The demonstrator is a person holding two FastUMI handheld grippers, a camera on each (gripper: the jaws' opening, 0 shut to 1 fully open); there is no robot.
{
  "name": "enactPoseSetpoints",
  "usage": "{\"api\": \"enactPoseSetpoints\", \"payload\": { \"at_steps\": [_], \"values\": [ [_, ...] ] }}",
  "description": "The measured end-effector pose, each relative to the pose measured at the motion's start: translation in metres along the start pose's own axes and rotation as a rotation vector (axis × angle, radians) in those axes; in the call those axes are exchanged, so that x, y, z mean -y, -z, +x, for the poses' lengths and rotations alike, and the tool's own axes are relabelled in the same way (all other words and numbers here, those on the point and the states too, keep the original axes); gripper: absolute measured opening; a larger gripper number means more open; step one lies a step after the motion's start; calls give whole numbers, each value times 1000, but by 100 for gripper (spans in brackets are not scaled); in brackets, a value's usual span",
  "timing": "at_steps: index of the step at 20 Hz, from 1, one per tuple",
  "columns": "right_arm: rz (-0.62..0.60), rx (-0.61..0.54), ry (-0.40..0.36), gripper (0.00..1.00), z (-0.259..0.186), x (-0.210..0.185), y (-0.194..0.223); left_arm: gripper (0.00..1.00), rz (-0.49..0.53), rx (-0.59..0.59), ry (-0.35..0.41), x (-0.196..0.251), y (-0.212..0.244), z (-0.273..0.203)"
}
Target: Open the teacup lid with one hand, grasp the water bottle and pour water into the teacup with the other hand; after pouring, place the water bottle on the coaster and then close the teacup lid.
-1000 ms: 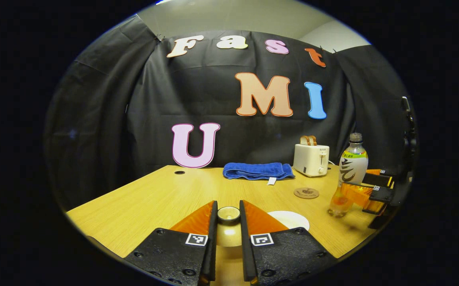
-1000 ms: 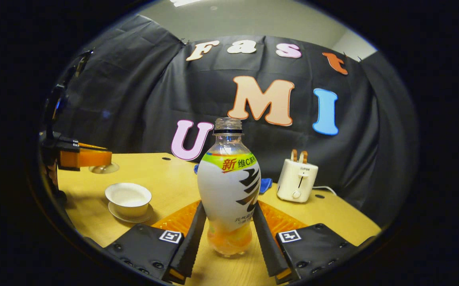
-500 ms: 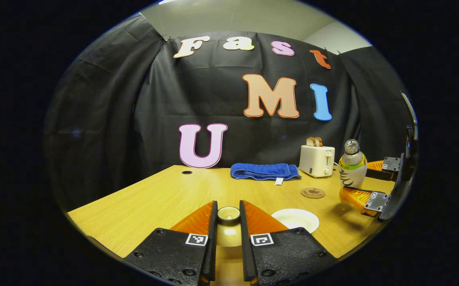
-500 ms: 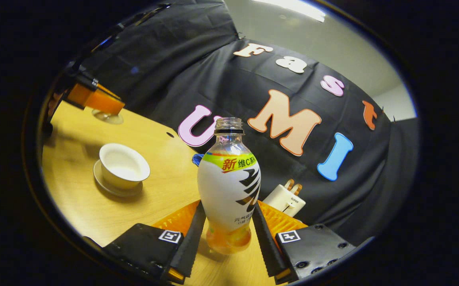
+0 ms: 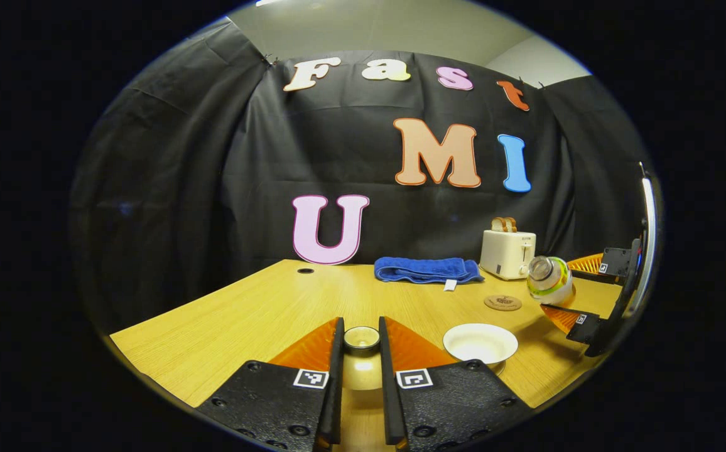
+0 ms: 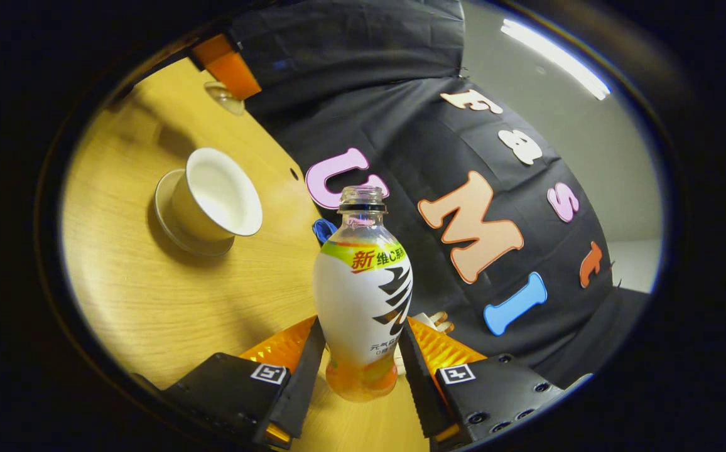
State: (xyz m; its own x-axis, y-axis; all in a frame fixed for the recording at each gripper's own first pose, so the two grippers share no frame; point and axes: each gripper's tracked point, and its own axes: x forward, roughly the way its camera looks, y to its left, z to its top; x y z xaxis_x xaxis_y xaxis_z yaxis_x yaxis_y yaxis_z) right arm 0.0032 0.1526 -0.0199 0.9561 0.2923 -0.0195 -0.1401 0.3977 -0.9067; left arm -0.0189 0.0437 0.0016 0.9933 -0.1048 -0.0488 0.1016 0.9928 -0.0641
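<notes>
**Bottle tipped toward open teacup, lid held clear**

Your left gripper (image 5: 361, 351) is closed down to a narrow gap on the teacup lid (image 5: 362, 339): both fingers press the lid's knob, and the lid's pale dome hangs between them above the tabletop (image 5: 262, 314). In the right gripper view that same lid (image 6: 225, 99) sits at about 11 o'clock, lifted off the cup and well apart from it.

Your right gripper (image 6: 358, 364) is clamped on the lower body of the water bottle (image 6: 363, 295), one finger on each side. The bottle has no cap, and orange liquid sits in its base. In the left gripper view the water bottle (image 5: 549, 280) is at 3 o'clock, tilted hard with its mouth turned toward the camera; the right gripper (image 5: 579, 292) holds it from the far right.

The teacup (image 5: 480, 342) is uncovered, just right of your left gripper at about 4 o'clock. In the right gripper view the teacup (image 6: 222, 194) stands on its saucer (image 6: 174, 229) at 10 o'clock, interior white; can't tell if any liquid is in it. The bottle mouth is near the cup, not over it.

The coaster (image 5: 502, 302) lies bare between the teacup and the toaster (image 5: 507, 253). A blue towel (image 5: 426, 269) is folded at the back edge, at about 1 o'clock.
</notes>
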Motion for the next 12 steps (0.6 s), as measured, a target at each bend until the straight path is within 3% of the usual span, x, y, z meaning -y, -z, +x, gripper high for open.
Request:
{"api": "enactPoseSetpoints", "payload": {
  "at_steps": [12],
  "values": [
    [-336,31,-84,72,0,-22,-2,25,-29,0,6,-12,5,-1]
  ]
}}
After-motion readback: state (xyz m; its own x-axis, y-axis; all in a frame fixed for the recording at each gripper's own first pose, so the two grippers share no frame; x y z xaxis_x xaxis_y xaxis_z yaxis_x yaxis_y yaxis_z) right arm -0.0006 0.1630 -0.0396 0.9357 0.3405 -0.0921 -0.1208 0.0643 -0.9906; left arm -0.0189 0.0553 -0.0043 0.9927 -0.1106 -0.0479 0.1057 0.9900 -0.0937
